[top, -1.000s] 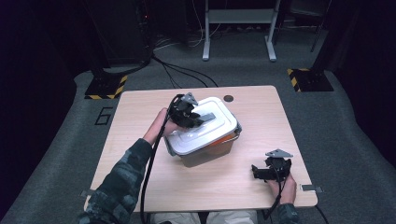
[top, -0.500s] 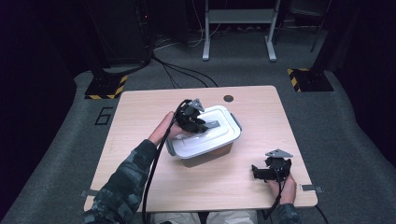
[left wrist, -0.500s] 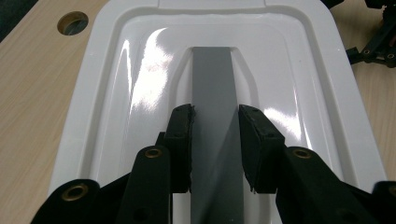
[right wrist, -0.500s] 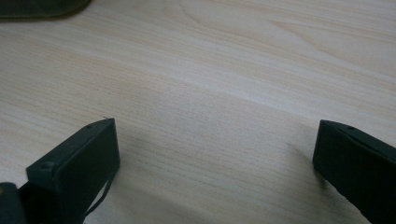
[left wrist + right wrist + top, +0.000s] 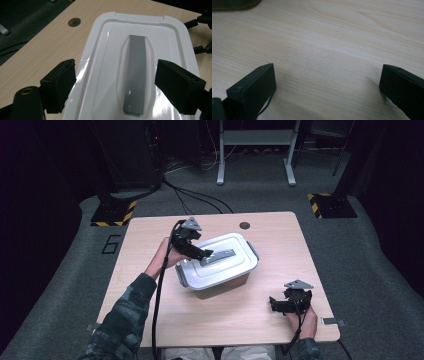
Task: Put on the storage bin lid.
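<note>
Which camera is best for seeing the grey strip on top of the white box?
The left gripper view. The grey strip lies close and large there, running down the middle of the white lid between the open fingers. The high view shows it small and far off, partly behind the left gripper. The right gripper view looks at the bare table.

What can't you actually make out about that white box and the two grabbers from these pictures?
- Contents of the box: hidden under its white lid in the high view and the left gripper view.
- Whether the left gripper touches the lid: its open jaws flank the grey handle; contact can't be judged.
- Near end of the lid: cut off by the left gripper view's bottom edge.
- Right gripper: the table beneath is soft and featureless.
</note>
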Tool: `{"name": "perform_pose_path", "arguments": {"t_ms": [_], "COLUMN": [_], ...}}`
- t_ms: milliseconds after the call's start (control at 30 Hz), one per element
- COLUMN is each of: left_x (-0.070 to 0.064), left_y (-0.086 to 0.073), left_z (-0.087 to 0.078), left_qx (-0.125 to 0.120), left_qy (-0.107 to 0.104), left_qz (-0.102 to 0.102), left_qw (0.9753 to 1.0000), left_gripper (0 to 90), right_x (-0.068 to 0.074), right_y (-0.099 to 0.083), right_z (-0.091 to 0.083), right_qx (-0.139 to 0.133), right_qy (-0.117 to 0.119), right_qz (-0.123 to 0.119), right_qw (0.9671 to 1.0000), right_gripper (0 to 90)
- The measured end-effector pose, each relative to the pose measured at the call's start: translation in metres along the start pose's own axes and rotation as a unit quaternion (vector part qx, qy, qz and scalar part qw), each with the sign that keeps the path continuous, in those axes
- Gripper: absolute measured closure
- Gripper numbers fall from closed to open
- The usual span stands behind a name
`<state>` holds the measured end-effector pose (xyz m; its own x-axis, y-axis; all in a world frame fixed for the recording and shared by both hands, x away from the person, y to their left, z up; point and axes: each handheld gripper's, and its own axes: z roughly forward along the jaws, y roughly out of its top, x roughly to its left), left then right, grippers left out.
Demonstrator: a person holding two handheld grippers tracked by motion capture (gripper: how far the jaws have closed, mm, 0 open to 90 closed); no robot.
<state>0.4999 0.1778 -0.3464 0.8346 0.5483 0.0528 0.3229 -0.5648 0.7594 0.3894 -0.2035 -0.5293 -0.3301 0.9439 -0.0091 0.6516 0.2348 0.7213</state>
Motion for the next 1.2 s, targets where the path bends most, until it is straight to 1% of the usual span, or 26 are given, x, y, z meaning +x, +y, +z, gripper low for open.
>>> {"name": "perform_pose_path", "arguments": {"t_ms": [67,133,200,267,300,367,400,433,467,533,600,667,700,733,800,867,900,967,1067,1100,1133,1200], "left_x": [0.006,0.013,0.019,0.026,0.029,0.037,0.041,0.043,0.047,0.052,0.056,0.06,0.061,0.063,0.066,0.069,0.069,0.07,0.07,0.069,0.068,0.066], "left_y": [-0.006,-0.013,-0.022,-0.032,-0.038,-0.049,-0.056,-0.06,-0.067,-0.077,-0.089,-0.102,-0.109,-0.115,-0.13,-0.147,-0.153,-0.173,-0.198,-0.207,-0.215,-0.229], "left_z": [-0.012,-0.022,-0.032,-0.042,-0.047,-0.058,-0.064,-0.067,-0.073,-0.08,-0.085,-0.089,-0.089,-0.09,-0.09,-0.087,-0.085,-0.077,-0.065,-0.059,-0.055,-0.048], "left_qx": [-0.005,-0.014,-0.019,-0.022,-0.026,-0.031,-0.039,-0.043,-0.045,-0.049,-0.047,-0.047,-0.048,-0.043,-0.036,-0.028,-0.022,-0.003,0.021,0.029,0.036,0.044], "left_qy": [0.018,0.029,0.047,0.064,0.079,0.093,0.107,0.113,0.121,0.133,0.144,0.162,0.169,0.171,0.187,0.195,0.198,0.205,0.203,0.203,0.202,0.198], "left_qz": [-0.007,-0.024,-0.04,-0.051,-0.057,-0.068,-0.079,-0.085,-0.094,-0.104,-0.117,-0.125,-0.133,-0.14,-0.151,-0.168,-0.173,-0.186,-0.202,-0.21,-0.216,-0.231], "left_qw": [0.9998,0.9992,0.9979,0.9964,0.995,0.9928,0.9903,0.9891,0.9872,0.9845,0.9815,0.9777,0.9755,0.9743,0.9699,0.9657,0.9647,0.9611,0.9579,0.9559,0.9545,0.9515], "left_gripper": [15.0,14.7,14.3,14.2,13.9,13.4,13.3,13.0,12.9,12.9,12.9,12.8,12.8,12.7,12.1,11.3,11.2,10.9,9.4,8.8,7.9,6.9], "right_x": [0.0,0.0,0.0,0.0,0.0,0.0,0.0,0.0,0.0,0.0,0.0,0.0,0.0,0.0,0.0,0.0,0.0,0.0,0.0,0.0,0.0,0.0], "right_y": [0.0,0.0,0.0,0.0,0.0,0.0,0.0,0.0,0.0,0.0,0.0,0.0,0.0,0.0,0.0,0.0,0.0,0.0,0.0,0.0,0.0,0.0], "right_z": [0.0,0.0,0.0,0.0,0.0,0.0,0.0,0.0,0.0,0.0,0.0,0.0,0.0,0.0,0.0,0.0,0.0,0.0,0.0,0.0,0.0,0.0], "right_qx": [0.0,0.0,0.001,0.0,0.0,0.001,0.001,0.001,0.0,0.0,0.0,0.0,0.0,0.0,0.0,0.001,0.001,0.0,0.001,0.0,0.001,0.001], "right_qy": [0.0,0.0,0.0,0.001,-0.001,0.001,0.001,0.001,0.001,0.001,0.0,0.0,0.0,0.0,0.0,-0.001,-0.001,0.0,0.0,0.0,0.001,0.001], "right_qz": [0.0,0.0,0.0,0.0,0.0,0.0,0.0,0.0,0.0,0.0,0.0,0.0,0.0,0.0,0.0,0.0,0.0,0.0,0.0,0.0,0.0,0.0], "right_qw": [1.0,1.0,1.0,1.0,1.0,1.0,1.0,1.0,1.0,1.0,1.0,1.0,1.0,1.0,1.0,1.0,1.0,1.0,1.0,1.0,1.0,1.0], "right_gripper": [0.0,0.0,0.0,0.0,0.0,0.0,0.0,0.0,0.0,0.0,0.0,0.0,0.0,0.0,0.0,0.0,0.0,0.0,0.0,0.0,0.0,0.0]}}
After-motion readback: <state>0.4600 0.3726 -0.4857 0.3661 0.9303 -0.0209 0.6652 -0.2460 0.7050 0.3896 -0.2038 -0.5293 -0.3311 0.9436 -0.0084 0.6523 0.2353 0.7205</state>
